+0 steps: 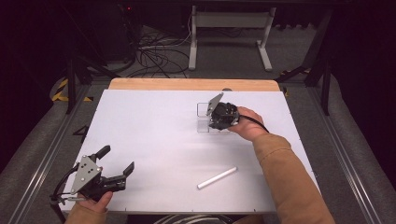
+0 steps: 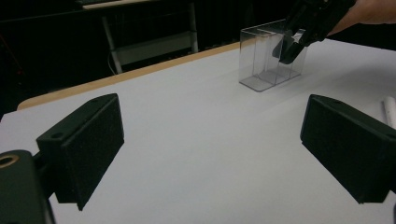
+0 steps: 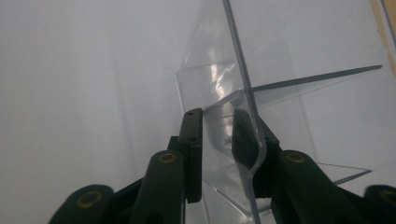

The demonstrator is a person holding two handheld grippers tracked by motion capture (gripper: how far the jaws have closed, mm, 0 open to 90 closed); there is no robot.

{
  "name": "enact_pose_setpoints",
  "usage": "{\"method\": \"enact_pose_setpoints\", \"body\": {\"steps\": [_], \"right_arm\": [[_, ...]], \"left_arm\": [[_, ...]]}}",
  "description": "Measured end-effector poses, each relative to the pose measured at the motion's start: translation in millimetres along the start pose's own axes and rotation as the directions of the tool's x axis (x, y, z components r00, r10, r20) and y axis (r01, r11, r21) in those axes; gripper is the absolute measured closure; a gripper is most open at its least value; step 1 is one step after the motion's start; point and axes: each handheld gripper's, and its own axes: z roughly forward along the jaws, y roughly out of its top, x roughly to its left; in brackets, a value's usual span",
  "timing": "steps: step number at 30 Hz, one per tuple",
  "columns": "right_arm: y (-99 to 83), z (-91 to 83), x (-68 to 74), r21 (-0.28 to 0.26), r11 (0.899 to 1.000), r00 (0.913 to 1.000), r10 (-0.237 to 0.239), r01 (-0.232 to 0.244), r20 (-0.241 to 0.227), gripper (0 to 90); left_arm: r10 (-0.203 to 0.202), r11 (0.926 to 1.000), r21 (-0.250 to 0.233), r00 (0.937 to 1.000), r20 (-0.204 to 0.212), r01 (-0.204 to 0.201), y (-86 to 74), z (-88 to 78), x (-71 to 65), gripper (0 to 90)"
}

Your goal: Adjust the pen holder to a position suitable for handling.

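Note:
A clear plastic box (image 1: 202,111) with a divider inside stands on the white table (image 1: 154,126), right of centre toward the far edge. My right gripper (image 1: 215,120) reaches down into it from the right. In the right gripper view its jaws (image 3: 217,114) straddle one clear wall (image 3: 243,60) of the box, close together with a narrow gap showing between the pads. The left gripper view shows one right jaw inside the box (image 2: 261,60). My left gripper (image 1: 118,158) rests near the front left corner, open and empty (image 2: 212,112).
A white stick (image 1: 217,178) lies on the table near the front, right of centre; its end is at the right edge of the left gripper view (image 2: 390,109). A wooden strip (image 1: 191,84) borders the far edge. Cables and a stand's legs lie on the floor beyond.

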Motion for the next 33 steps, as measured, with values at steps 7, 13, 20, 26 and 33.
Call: {"method": "enact_pose_setpoints", "body": {"steps": [7,13,20,26,33], "right_arm": [[-0.6,-4.6,3.1,-0.002,0.999,0.9991,-0.035,0.035,-0.024,81.0],[4.7,-10.6,9.3,-0.02,0.999,0.998,-0.046,0.046,-0.044,86.2],[21.8,-26.4,25.1,-0.095,0.993,0.9934,-0.079,0.071,-0.083,86.8],[37.0,-28.4,44.1,-0.09,0.992,0.9872,-0.1,0.089,-0.124,86.6],[58.8,-19.9,72.4,-0.067,0.99,0.9744,-0.131,0.121,-0.182,86.6]], "left_arm": [[0.001,1.0,0.0,1.0,0.001,-0.001,0.0,0.1,0.1,7.1],[0.014,0.9999,0.0,0.9999,0.001,-0.014,0.3,-0.4,1.1,7.1],[0.008,1.0,0.001,1.0,0.005,-0.008,0.0,0.3,1.0,7.1],[0.004,1.0,0.002,1.0,0.004,-0.004,-0.1,0.1,1.7,7.1],[0.005,1.0,0.002,1.0,0.005,-0.005,0.0,0.0,1.7,7.1]]}}
